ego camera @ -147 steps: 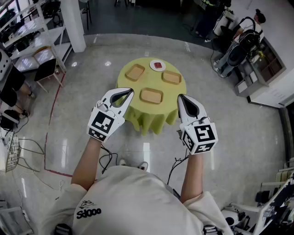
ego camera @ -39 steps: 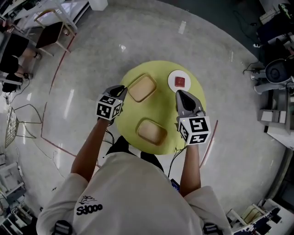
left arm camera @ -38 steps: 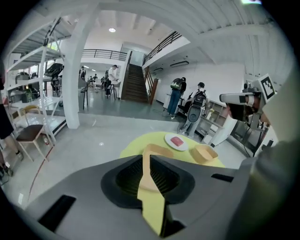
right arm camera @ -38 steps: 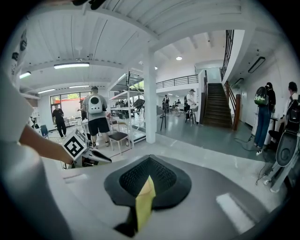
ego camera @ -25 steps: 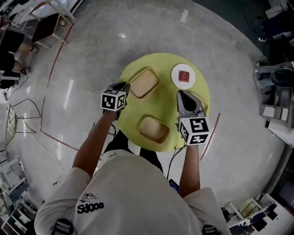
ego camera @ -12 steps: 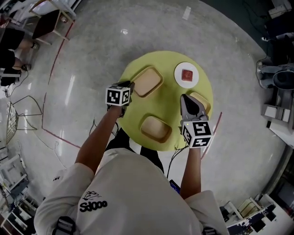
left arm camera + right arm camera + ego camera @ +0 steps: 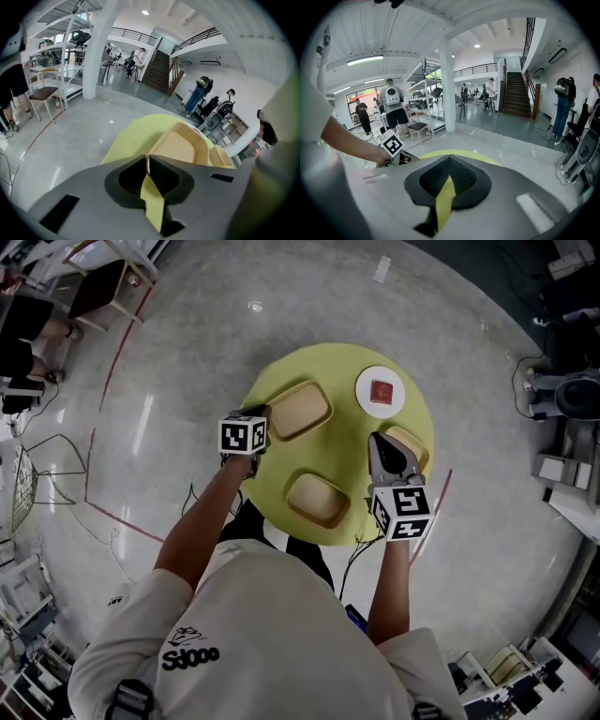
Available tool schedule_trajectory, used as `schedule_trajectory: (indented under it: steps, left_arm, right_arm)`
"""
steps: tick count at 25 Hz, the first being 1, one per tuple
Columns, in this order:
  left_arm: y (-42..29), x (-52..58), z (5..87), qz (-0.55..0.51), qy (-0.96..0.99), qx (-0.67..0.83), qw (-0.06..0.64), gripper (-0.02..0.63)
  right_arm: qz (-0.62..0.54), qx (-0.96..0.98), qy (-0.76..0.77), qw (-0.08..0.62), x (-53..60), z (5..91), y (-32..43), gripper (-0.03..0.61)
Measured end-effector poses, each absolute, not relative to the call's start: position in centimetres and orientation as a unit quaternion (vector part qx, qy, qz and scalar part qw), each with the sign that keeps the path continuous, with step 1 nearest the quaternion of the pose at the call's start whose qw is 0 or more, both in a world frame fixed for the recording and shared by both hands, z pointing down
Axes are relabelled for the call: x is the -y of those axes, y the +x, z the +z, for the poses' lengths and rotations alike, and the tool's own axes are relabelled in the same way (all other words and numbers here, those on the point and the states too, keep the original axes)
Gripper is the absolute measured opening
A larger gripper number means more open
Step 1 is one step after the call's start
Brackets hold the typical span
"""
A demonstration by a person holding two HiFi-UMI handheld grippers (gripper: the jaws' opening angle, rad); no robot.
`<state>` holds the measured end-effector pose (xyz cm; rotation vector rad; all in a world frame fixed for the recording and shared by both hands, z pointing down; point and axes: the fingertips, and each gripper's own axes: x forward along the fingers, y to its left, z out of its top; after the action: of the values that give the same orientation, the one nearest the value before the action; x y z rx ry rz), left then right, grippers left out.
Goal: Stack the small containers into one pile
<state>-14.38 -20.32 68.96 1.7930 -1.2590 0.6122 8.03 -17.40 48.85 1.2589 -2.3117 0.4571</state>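
Three small containers, tan, shallow, open side up, all lying apart on the round table (image 7: 349, 444) with its yellow-green cloth; no pile begun.

1. Far container (image 7: 300, 410): sits on the far-left part of the table. The left gripper (image 7: 147, 158) has just been closing its jaws, and its pads now pinch the thin rim wall nearest the person's left, edge-on. Judged reason: the rim is the only purchase so shallow a tray offers. A hold there also leaves the underside free to settle into another tray.

2. Near container (image 7: 318, 500): sits at the table edge closest to the person and is untouched. It is a likely base for the pile, or else the next pick (these views do not settle which).

3. Right-hand container (image 7: 413, 442): sits at the table's right edge, partly covered by the right gripper (image 7: 374, 438). That gripper hangs just beside it with its jaws pressed together on nothing. Judged reason: it is parked out of the left arm's path, close to its own tray for a later turn.

4. White plate (image 7: 366, 379) with a small red block (image 7: 379, 391): on the far side, near the far container but not touching it. It is no part of the pile and is best kept clear of when the tray is lifted.

Status, as judged: first pick secured, lift not yet made
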Motion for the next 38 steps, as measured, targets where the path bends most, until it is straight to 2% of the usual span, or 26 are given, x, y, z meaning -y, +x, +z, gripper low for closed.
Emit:
schedule_trajectory:
  steps: [14,27,38]
  left_arm:
    - [-13.4,22.5,62.1,0.223,0.767,0.487,0.353,0.025]
    - [-6.4,20.1,56.1,0.25,0.851,0.372,0.273,0.025]
    - [0.3,14.8,57.2,0.328,0.878,0.25,0.244,0.025]
  right_arm:
    - [0.129,0.83,0.498,0.216,15.0,44.9,10.9,0.009]
    - [0.114,0.816,0.534,0.19,11.5,42.8,11.8,0.009]
    - [0.138,0.791,0.565,0.188,7.4,44.6,15.1,0.009]
